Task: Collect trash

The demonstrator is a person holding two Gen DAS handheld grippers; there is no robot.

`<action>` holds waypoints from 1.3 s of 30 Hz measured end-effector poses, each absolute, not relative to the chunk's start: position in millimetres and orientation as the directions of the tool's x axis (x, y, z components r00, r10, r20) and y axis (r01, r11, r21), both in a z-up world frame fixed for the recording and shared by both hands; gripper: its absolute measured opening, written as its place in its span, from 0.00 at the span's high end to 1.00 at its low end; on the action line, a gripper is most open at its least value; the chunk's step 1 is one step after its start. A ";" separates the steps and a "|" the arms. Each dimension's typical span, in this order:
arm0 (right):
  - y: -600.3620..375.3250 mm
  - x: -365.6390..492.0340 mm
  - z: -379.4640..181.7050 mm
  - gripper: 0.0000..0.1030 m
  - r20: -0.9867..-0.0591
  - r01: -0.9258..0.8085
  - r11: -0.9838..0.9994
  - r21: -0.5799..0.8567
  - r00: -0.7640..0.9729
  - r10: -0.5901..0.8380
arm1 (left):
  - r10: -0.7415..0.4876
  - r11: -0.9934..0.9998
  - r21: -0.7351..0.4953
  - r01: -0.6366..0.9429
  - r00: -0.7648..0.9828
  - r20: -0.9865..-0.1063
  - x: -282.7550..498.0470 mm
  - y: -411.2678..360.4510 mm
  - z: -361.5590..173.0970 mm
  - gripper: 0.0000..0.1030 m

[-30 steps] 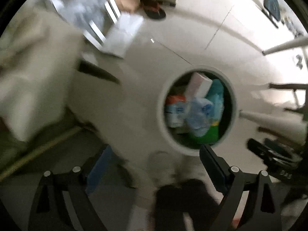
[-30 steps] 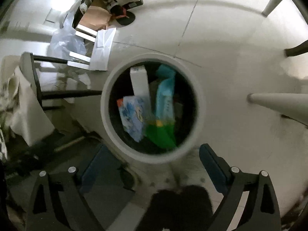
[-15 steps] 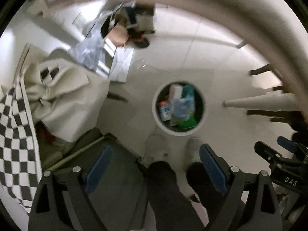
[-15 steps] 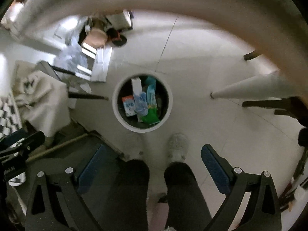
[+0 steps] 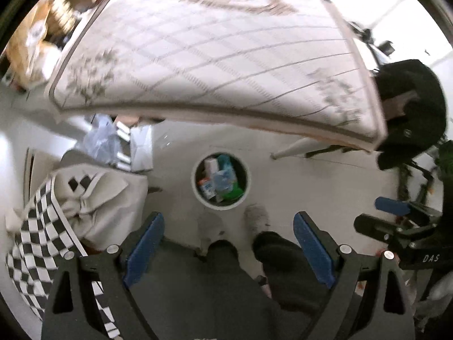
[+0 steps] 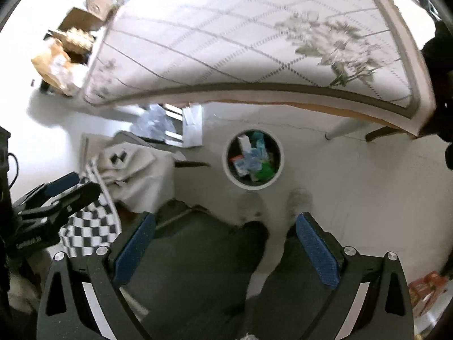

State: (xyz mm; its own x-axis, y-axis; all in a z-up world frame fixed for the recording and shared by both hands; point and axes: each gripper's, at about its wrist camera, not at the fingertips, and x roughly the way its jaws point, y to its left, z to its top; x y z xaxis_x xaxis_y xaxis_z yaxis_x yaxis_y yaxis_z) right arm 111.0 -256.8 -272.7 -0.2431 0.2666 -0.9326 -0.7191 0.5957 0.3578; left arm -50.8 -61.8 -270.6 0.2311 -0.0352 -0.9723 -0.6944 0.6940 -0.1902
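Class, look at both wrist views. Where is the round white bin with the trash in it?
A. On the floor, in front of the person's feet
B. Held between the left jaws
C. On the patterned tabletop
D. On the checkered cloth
A: the white bin stands on the pale floor just beyond the person's shoes, below the table edge; both grippers' jaws are empty.

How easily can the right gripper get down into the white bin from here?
Probably yes: the right gripper hangs open and empty high above the white bin, whose mouth is uncovered. It needs a long descent, past the person's legs beside it.
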 end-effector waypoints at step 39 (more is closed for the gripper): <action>-320.8 77.8 -105.1 0.00 -0.868 -0.664 0.580 0.473 -0.239 0.434 | -0.150 0.732 -0.409 -0.545 0.456 -0.877 -65.8 -97.4 -110.7 0.00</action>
